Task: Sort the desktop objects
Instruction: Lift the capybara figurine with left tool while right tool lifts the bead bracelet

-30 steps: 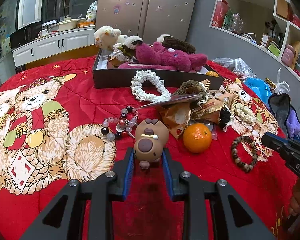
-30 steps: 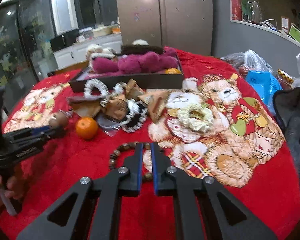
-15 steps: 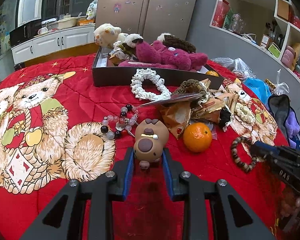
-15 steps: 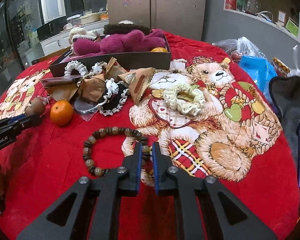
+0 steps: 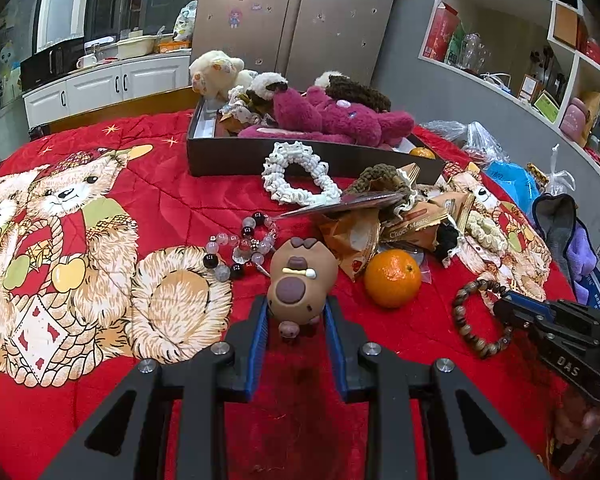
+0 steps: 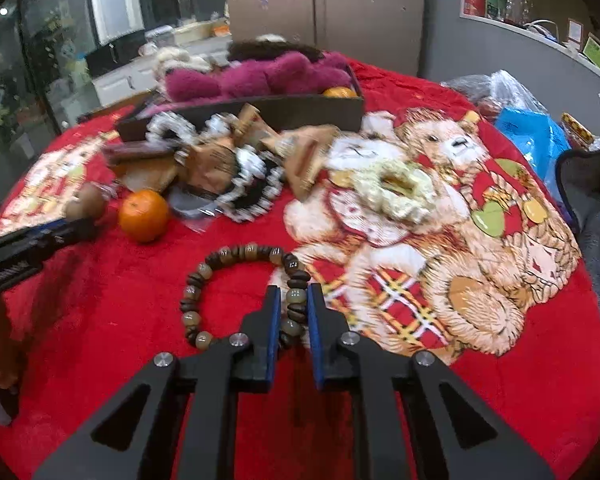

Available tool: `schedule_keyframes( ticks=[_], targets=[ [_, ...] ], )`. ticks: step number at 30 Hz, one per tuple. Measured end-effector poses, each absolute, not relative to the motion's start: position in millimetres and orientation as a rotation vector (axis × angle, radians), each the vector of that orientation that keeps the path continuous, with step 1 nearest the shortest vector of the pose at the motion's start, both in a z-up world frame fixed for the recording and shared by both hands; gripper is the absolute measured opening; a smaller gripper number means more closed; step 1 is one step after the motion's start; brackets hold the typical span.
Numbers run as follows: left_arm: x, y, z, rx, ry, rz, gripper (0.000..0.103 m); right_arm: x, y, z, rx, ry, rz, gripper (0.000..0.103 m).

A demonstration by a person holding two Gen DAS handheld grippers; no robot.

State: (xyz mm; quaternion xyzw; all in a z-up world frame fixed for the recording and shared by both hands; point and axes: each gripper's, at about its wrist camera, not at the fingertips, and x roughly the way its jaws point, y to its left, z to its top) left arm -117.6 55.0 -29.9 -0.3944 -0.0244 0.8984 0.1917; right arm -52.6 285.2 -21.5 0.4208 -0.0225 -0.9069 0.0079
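A red blanket [image 5: 148, 200] with a teddy-bear print covers the surface. Near its far edge stands a dark box [image 5: 236, 158]. Just before the box lie a white scrunchie [image 5: 296, 178], snack packets [image 5: 410, 226], an orange [image 5: 392, 278], a glass bracelet [image 5: 240, 250] and a cream scrunchie [image 6: 396, 190]. Nearer lies a wooden bracelet [image 6: 236, 292].

On my red blanket [image 5: 148, 216] I count two oranges, one [image 5: 393, 278] loose and one [image 5: 422, 153] in the dark box [image 5: 236, 158], and two bead bracelets: one brown [image 6: 204, 276], one clear-and-black [image 5: 240, 252]. Scrunchies number four: white [image 5: 298, 178], cream [image 6: 396, 190], brown [image 5: 374, 178], black-and-white [image 6: 256, 188]. One brown figurine [image 5: 300, 280]; snack packets overlap, count uncertain.
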Motion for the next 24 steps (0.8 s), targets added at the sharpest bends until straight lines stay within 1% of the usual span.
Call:
schedule_keyframes(
  ticks=[2,9,22,23,24],
  targets=[
    [-116.3,55.1,-28.8,-1.095,-0.068,2.522,0.028,-48.2,279.6,-13.7,1.265,-0.059,-2.833,0.014],
    [-114.8,55.2,-26.2,-1.074,-0.076,2.518,0.028,-37.1,273.8,5.2,1.173,-0.122,-2.796,0.014],
    [-115.3,54.3,-26.9,-1.077,-0.082,2.515,0.028,-36.3,281.6,7.4,1.165,-0.195,-2.778,0.014],
    [-114.9,53.6,-26.7,-1.075,-0.089,2.516,0.027,-36.5,281.7,7.1,1.166,-0.199,-2.774,0.014],
    [-114.8,53.4,-26.8,-1.074,-0.091,2.519,0.024,-36.5,281.6,7.1,1.165,-0.203,-2.769,0.014]
  ],
)
